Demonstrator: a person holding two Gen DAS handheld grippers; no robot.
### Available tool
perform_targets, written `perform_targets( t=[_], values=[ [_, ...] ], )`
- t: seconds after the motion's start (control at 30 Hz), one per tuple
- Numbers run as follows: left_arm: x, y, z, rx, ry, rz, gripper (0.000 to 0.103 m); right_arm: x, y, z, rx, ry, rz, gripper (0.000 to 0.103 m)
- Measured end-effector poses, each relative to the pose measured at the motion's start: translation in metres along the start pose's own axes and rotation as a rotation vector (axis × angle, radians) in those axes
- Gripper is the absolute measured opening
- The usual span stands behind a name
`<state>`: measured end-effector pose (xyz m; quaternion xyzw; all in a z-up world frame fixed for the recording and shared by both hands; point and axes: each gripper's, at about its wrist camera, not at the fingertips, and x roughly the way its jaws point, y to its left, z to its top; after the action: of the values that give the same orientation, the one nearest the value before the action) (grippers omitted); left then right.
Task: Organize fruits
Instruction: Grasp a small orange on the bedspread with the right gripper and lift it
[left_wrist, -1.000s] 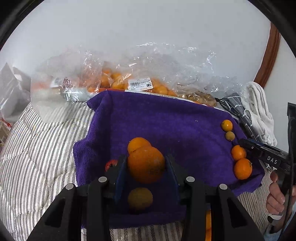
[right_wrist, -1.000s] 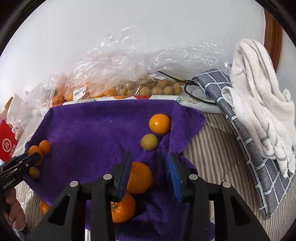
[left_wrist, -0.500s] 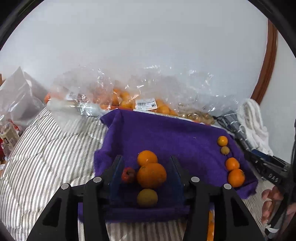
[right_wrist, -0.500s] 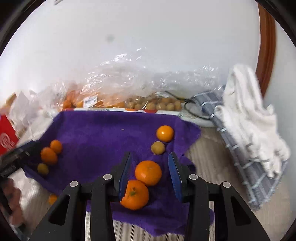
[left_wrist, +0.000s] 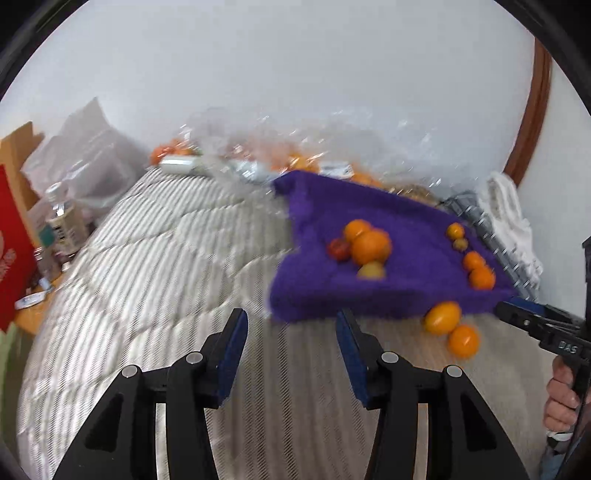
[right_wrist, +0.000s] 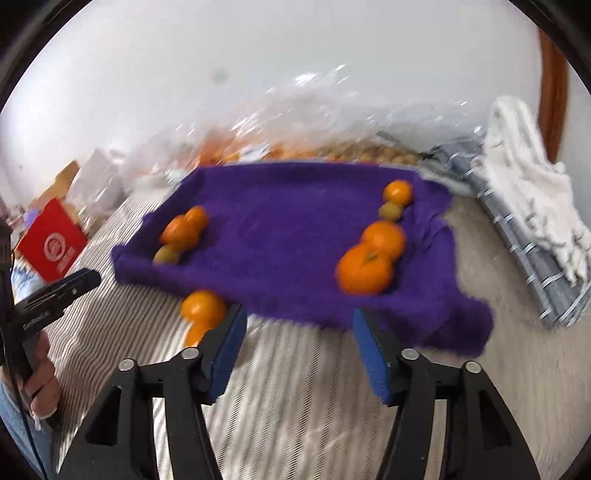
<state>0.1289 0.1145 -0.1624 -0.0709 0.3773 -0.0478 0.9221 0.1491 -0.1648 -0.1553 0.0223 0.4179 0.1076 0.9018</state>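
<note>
Both grippers back off the purple terry towel (right_wrist: 288, 236) | left gripper (left_wrist: 288, 354) released, empty | right gripper (right_wrist: 295, 350) opening, empty | two loose round oranges (right_wrist: 203, 308) on bed below towel's front edge, nearest right gripper's left finger (right_wrist: 229, 347).

Plain white wall (left_wrist: 295, 74) behind the striped bed (left_wrist: 147, 258); brown wooden frame (left_wrist: 532, 110) curving at the wall's right.

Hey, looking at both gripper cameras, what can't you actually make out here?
- Fruit inside the plastic bags: left wrist view, smeared by motion blur and glare.
- Lower orange off the purple towel: right wrist view, partly behind a gripper finger.
- Red box: left wrist view, cut off by the edge.
- Bottle label: too blurred.
</note>
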Motion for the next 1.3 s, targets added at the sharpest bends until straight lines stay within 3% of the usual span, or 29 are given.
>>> perform_targets(
  t=[0.13,0.33,0.4,0.57,0.77,1.0,1.17,1.3],
  values=[
    [0.003,0.008,-0.013,-0.016,0.09,0.044,0.046,0.01,0.025,-0.011,-0.047,0.045,0.051,0.064],
    [-0.005,0.007,-0.02,0.001,0.081,0.027,0.046,0.019,0.056,-0.017,-0.142,0.043,0.07,0.064],
    [-0.003,0.006,-0.02,0.006,0.091,0.034,0.046,0.025,0.057,-0.016,-0.135,0.061,0.078,0.06],
    [0.004,0.006,-0.021,-0.003,0.119,0.052,0.046,0.038,0.059,-0.015,-0.151,0.086,0.075,0.035],
    [0.006,0.013,-0.02,-0.041,0.126,0.034,0.047,0.034,0.062,-0.023,-0.213,0.063,0.054,0.033],
    [0.006,0.011,-0.02,-0.032,0.13,0.046,0.047,0.012,0.016,-0.025,-0.209,0.037,-0.02,0.033],
    [0.01,0.0,-0.02,0.028,0.145,0.111,0.047,0.003,-0.035,-0.034,-0.075,0.005,-0.047,0.033],
    [0.007,0.006,-0.019,-0.002,0.136,0.084,0.047,-0.007,-0.061,-0.035,0.043,-0.036,-0.061,0.033]
  ],
)
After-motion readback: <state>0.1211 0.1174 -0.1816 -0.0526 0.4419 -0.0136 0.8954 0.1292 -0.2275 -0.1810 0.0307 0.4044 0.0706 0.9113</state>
